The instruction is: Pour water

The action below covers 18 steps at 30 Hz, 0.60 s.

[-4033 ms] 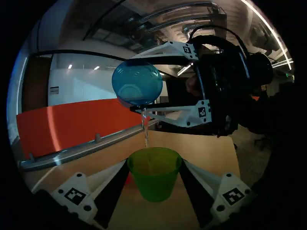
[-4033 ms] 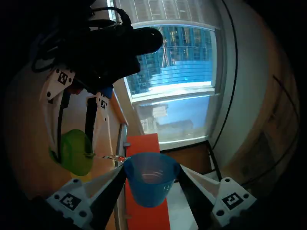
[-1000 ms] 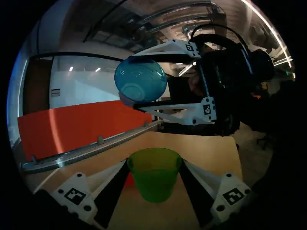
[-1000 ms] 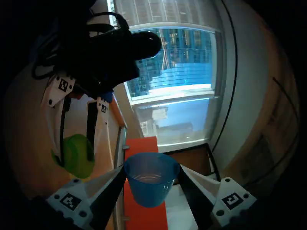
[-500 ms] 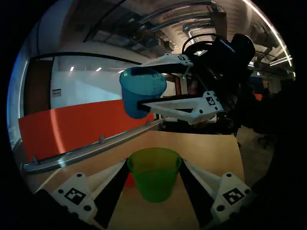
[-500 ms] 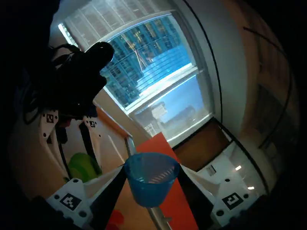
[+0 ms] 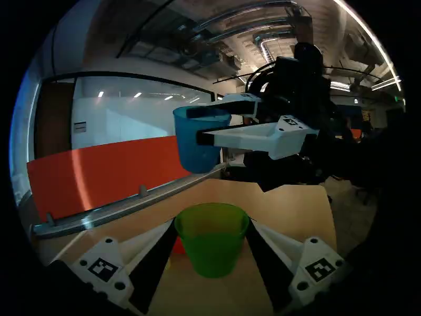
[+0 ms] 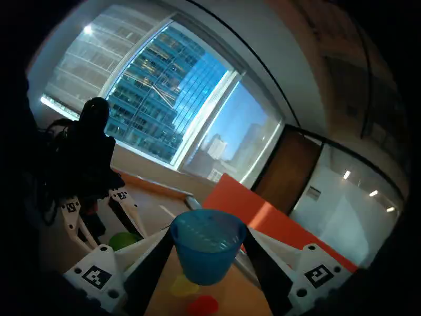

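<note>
Two square black-and-white marker tags point(image 7: 102, 268) on the finger bases of the left gripper point(image 7: 211, 238), with more of the same kind on the right gripper point(image 8: 208, 243); on the far white wall a small sign point(image 7: 80, 127), too small to read. Left gripper: clamped from both sides on a translucent green cup point(image 7: 211, 250), held upright with the rim level, just above a light wooden table point(image 7: 297, 203). Right gripper: clenched likewise on a blue cup point(image 8: 207, 258), upright, mouth up, fine ridges visible around the inner wall. From the left gripper view, blue cup carried higher than the green cup and beyond it, well apart, white fingers roughly level, dark body and looping cables behind them, the holding hand lost in shadow. From the right gripper view, left gripper at lower left, fingers angled down toward the table, green cup between their tips, dark body above. On the table beneath the blue cup, a yellow spot point(image 8: 184, 286) and a red spot point(image 8: 203, 304). Along the table's far edge a metal rail point(image 7: 105, 210), behind it a long orange panel point(image 7: 94, 168), and to one side tall windows point(image 8: 152, 116) facing glass towers.
</note>
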Each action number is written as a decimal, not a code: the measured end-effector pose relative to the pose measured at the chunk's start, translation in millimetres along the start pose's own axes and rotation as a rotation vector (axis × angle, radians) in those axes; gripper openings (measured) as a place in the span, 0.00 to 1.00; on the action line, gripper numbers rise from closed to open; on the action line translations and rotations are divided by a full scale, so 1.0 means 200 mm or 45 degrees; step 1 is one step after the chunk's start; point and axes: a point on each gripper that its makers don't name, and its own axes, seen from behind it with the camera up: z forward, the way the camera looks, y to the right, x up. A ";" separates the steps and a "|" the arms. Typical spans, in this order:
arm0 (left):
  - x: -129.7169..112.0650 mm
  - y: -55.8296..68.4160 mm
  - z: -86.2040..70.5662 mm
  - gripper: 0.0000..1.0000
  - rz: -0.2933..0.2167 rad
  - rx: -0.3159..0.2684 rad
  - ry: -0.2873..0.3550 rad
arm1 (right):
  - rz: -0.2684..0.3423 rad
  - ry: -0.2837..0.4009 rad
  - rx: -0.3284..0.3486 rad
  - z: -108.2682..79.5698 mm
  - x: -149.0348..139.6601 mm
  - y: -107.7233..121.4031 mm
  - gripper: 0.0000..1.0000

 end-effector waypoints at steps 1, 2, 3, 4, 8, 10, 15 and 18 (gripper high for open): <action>0.00 0.00 0.00 0.88 0.000 0.001 0.000 | 0.036 -0.005 0.005 0.00 -0.01 -0.01 0.92; 0.00 0.00 0.00 0.88 0.000 0.002 -0.001 | 0.068 -0.010 0.010 0.00 -0.01 -0.02 0.92; 0.00 0.00 0.00 0.88 0.000 0.004 -0.001 | 0.099 -0.014 0.014 0.00 -0.02 -0.02 0.92; 0.00 -0.01 0.00 0.88 0.001 0.004 -0.002 | 0.126 -0.016 0.016 0.00 -0.02 -0.03 0.92; 0.00 -0.01 0.00 0.88 0.002 0.009 -0.006 | 0.225 -0.017 0.023 0.01 -0.02 -0.05 0.92; 0.00 -0.02 -0.01 0.88 0.001 0.013 -0.006 | 0.275 -0.015 0.031 0.01 -0.02 -0.07 0.92; -0.01 -0.03 -0.01 0.88 -0.001 0.020 -0.006 | 0.391 -0.004 0.047 0.01 0.01 -0.08 0.92; -0.01 -0.04 -0.02 0.88 0.000 0.026 -0.007 | 0.427 0.007 0.048 0.00 0.01 -0.07 0.92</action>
